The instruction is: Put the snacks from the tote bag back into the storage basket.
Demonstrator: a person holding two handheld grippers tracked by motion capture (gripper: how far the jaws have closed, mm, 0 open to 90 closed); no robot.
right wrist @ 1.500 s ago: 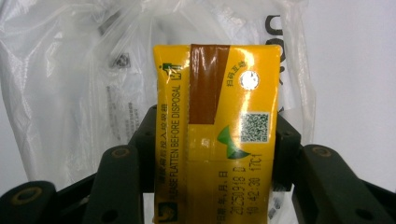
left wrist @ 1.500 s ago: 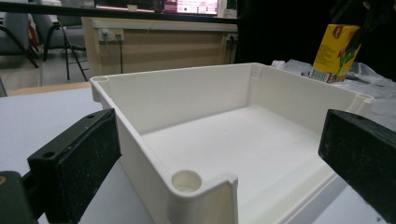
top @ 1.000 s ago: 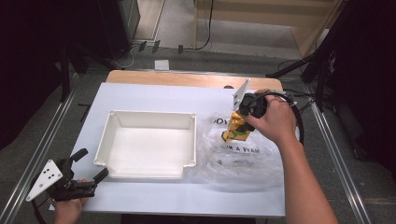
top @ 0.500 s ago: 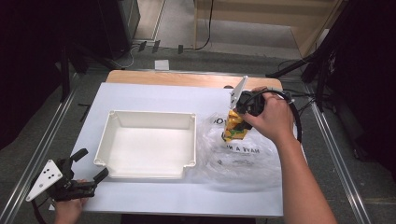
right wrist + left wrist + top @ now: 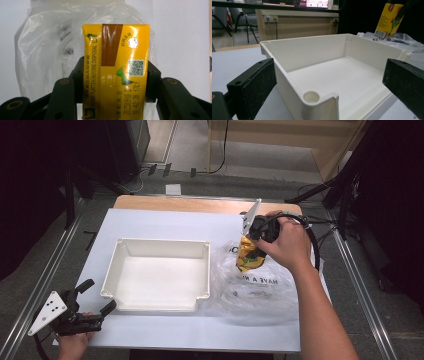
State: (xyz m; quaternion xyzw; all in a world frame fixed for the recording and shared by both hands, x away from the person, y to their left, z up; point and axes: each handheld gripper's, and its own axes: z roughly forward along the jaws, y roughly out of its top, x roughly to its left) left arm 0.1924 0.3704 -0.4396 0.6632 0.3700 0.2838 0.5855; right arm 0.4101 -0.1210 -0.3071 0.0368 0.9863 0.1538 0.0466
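Observation:
My right gripper [image 5: 250,251] is shut on a yellow drink carton [image 5: 248,255] and holds it above a clear plastic bag [image 5: 252,285] at the table's right. The right gripper view has the carton [image 5: 116,72] clamped upright between both black jaws, with the bag [image 5: 47,47] behind it. An empty white tray [image 5: 157,275] sits in the middle of the white table. My left gripper [image 5: 100,297] rests open at the near left corner, its fingers [image 5: 254,86] standing wide on either side of the tray's near corner [image 5: 317,98]. The carton [image 5: 389,21] appears far off in the left gripper view.
The white tabletop [image 5: 165,222] has bare room behind and left of the tray. A wooden edge [image 5: 195,204] runs along the far side. Metal rails [image 5: 45,280] flank the table, and cables [image 5: 160,170] lie on the floor beyond.
The right hand with the carton has shifted slightly up and toward the far side above the bag. The left gripper has kept still.

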